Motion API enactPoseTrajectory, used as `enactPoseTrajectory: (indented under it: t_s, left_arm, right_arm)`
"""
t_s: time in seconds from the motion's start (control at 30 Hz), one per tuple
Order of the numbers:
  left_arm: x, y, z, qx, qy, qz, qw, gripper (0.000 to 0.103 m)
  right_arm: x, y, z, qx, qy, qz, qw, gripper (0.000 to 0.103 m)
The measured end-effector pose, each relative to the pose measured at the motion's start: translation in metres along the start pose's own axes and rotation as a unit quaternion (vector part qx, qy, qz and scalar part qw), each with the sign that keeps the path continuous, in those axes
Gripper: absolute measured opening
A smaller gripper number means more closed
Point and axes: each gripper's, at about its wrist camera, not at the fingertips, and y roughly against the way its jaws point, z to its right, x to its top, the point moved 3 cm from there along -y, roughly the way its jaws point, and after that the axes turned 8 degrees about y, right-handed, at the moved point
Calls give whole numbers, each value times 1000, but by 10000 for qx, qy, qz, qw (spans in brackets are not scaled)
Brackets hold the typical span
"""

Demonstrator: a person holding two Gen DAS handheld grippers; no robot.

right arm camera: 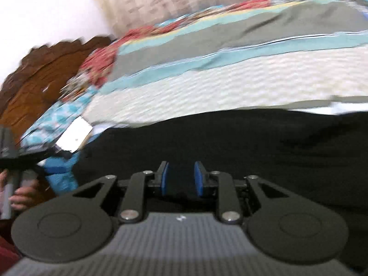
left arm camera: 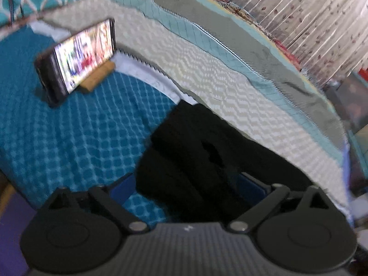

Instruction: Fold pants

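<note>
Left wrist view: black pants [left arm camera: 195, 151] lie bunched between the spread left gripper [left arm camera: 186, 191]; right gripper [right arm camera: 181, 179] narrowly parted.

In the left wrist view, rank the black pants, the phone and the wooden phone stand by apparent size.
1. Black pants, though nearest the camera
2. Phone
3. Wooden stand, partly hidden behind the phone

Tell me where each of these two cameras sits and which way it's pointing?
Left wrist: rides the left gripper, looking along wide-spread fingers over black pants toward a propped phone on a teal blanket.
Right wrist: rides the right gripper, blue pads narrowly apart over the pants; a hand shows at left.
Shared: the pants and striped quilt.
</note>
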Motion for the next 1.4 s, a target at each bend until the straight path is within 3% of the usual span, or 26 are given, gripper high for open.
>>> enactPoseTrajectory:
  t_s: [0.1,0.23,0.37,0.4,0.47,0.53,0.6,0.7,0.8,0.9,0.93,1.0,1.07,1.13,1.27,1.4]
  left_arm:
    - [4,-6,-5,-206,225,-77,9995,98]
    - [5,-22,-10,-48,297,-174,9994,98]
    - [3,-31,-14,-19,324,-229,9992,96]
    - [3,-33,-15,-21,312,-210,9993,92]
    - [4,-38,-11,146,171,-122,9997,44]
    - [9,-39,-2,87,10,-90,9999,31]
    - [16,-31,16,-47,-317,194,9993,27]
    - [22,-5,38,-299,-872,874,9919,24]
    - [20,-6,35,11,-1085,1010,9890,25]
    - [8,-29,12,556,-877,544,9931,31]
    - [3,-34,3,704,-773,410,9937,40]
    - [-5,-27,-8,757,-643,433,9941,51]
    - [-6,-16,-10,767,-584,476,9942,61]
    - [-3,-6,-12,799,-460,524,9944,69]
    - [9,12,-9,703,-241,625,9953,71]
    - [18,30,12,712,-375,934,9924,73]
  right_arm:
    - [12,-32,-31,395,460,-202,9980,28]
    - [22,-78,-64,1002,664,-389,9920,27]
    - [12,-125,-95,1337,915,-880,9829,25]
    - [5,-138,-103,1431,953,-1134,9786,25]
    - [-11,-154,-116,1347,1210,-1428,9730,26]
    - [-7,-152,-115,1370,1208,-1397,9732,25]
    - [4,-145,-103,1486,834,-1297,9768,25]
    - [24,-107,-79,1463,460,-604,9863,26]
    - [33,-58,-40,933,269,43,9953,30]
    - [24,0,15,-20,-66,487,9988,33]
    - [19,18,33,-351,-225,588,9974,35]
    - [4,56,72,-1076,-648,817,9887,37]
    - [-13,91,107,-1914,-1051,1023,9705,43]
    - [-33,122,133,-2436,-1571,1261,9487,49]
    - [-62,153,162,-2797,-2186,1551,9219,58]
    - [-86,149,178,-2588,-2526,1499,9202,63]
